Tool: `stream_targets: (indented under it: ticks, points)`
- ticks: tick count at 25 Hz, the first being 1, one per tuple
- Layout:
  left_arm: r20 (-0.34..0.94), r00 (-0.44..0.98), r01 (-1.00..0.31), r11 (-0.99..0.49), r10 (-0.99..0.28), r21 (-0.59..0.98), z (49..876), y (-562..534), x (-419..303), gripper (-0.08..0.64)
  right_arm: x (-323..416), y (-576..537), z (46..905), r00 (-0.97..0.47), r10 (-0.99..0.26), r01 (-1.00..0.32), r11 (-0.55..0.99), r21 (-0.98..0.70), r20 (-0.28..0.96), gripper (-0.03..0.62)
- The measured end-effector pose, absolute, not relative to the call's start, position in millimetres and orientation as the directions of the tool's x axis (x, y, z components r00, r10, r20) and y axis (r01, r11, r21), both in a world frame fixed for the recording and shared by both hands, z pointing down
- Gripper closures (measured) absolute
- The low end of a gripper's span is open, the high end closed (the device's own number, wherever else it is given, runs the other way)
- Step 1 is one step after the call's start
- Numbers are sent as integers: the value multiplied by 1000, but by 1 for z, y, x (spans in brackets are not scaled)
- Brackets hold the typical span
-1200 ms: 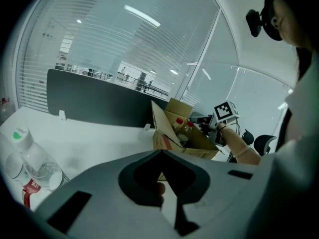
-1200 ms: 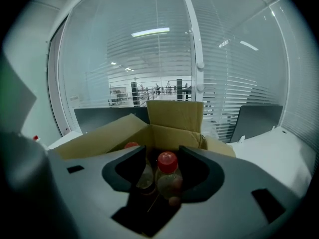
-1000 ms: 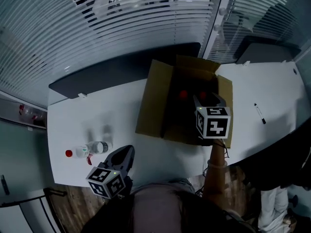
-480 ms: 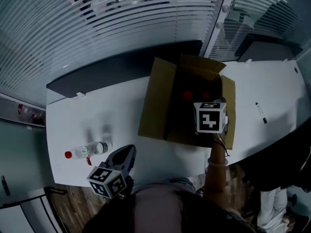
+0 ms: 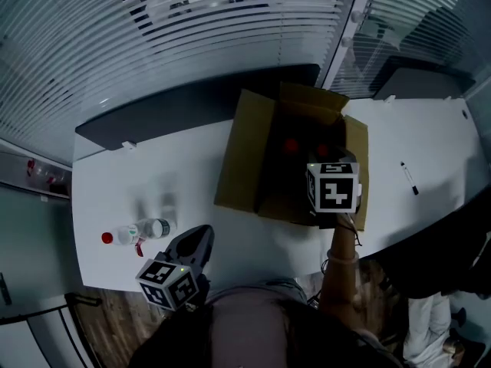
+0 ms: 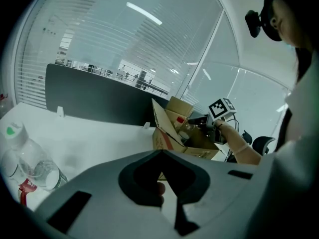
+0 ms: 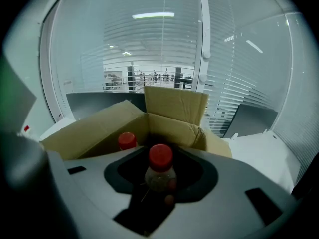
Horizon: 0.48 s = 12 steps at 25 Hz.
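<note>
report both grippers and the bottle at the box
Right gripper shut on red-capped bottle, over open cardboard box. Left gripper shut, empty, above table near clear bottles. Second bottle close beside, in box.

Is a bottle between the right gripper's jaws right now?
Yes, a red-capped bottle sits between the right gripper's jaws, the open cardboard box behind it.
</note>
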<state>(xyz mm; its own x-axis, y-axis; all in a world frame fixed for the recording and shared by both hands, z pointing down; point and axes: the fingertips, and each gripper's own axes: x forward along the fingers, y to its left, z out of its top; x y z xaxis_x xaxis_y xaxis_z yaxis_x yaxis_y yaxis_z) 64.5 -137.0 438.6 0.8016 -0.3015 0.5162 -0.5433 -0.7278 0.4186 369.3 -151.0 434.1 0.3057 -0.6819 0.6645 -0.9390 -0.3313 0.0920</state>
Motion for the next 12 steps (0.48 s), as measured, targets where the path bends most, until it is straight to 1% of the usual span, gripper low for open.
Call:
stream_targets:
  ticks: [12]
  points:
    - [477, 825, -521, -738, -304, 429, 431, -125, 58, 554, 351, -139, 389, 301, -743, -951, -279, 132, 598, 420]
